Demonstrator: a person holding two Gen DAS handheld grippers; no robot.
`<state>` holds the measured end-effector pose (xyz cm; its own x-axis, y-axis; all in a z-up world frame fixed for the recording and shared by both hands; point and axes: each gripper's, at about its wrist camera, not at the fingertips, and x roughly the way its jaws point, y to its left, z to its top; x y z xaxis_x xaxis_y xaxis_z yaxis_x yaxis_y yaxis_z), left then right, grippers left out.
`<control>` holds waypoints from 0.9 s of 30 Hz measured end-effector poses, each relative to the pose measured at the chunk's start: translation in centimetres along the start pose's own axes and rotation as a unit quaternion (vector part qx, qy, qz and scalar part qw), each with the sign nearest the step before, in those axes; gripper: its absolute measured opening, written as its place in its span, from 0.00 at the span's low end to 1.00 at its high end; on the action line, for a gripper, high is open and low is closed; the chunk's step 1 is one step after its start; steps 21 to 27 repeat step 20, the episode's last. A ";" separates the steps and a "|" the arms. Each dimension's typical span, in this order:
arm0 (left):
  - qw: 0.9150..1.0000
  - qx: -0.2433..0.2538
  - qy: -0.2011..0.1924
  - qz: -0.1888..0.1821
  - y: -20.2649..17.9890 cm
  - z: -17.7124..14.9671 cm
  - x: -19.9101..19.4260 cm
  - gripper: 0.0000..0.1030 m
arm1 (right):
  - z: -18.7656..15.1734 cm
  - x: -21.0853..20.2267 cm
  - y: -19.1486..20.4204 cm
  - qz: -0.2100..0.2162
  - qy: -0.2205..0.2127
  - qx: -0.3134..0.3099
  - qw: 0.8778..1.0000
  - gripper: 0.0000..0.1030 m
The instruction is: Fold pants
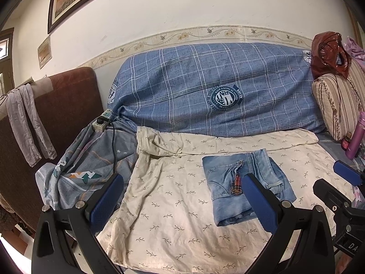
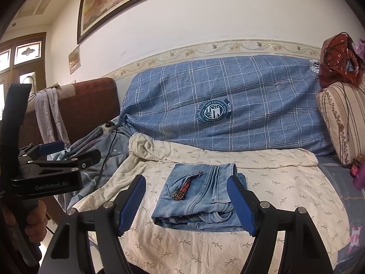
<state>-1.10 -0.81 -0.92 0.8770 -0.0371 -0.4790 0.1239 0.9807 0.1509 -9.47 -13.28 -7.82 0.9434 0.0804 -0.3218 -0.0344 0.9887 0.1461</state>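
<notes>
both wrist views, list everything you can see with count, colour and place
jeans: one, light blue, folded, on the cream sheet
sheet: one, cream with leaf sprigs, spread over the bed
plaid cover: one, blue with white lines, along the wall
striped cushion: one, beige, right end
red bag: one, on top of the cushion
power strip: one, white, left of the plaid cover
framed picture: one, on the wall
grey cloth: one, draped over the brown headboard
left gripper: black with blue pads, open
right gripper: same, open, nothing between its pads
hand: one, on the left gripper's handle
</notes>
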 end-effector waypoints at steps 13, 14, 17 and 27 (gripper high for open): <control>1.000 0.000 -0.024 -0.011 0.0 0.0 -2.8 1.00 | 0.2 -2.1 0.9 0.003 -0.015 -0.012 1.000 0.74; 1.000 -0.002 -0.025 -0.016 0.0 0.0 -2.9 1.00 | 0.2 -2.2 1.0 0.003 -0.016 -0.013 1.000 0.74; 0.999 -0.008 -0.030 -0.039 0.2 0.0 -3.0 1.00 | 0.2 -2.2 0.9 0.003 -0.016 -0.014 1.000 0.74; 0.998 -0.017 -0.017 -0.059 0.3 -0.3 -1.7 1.00 | -0.1 -1.3 0.5 0.002 -0.008 -0.009 1.000 0.74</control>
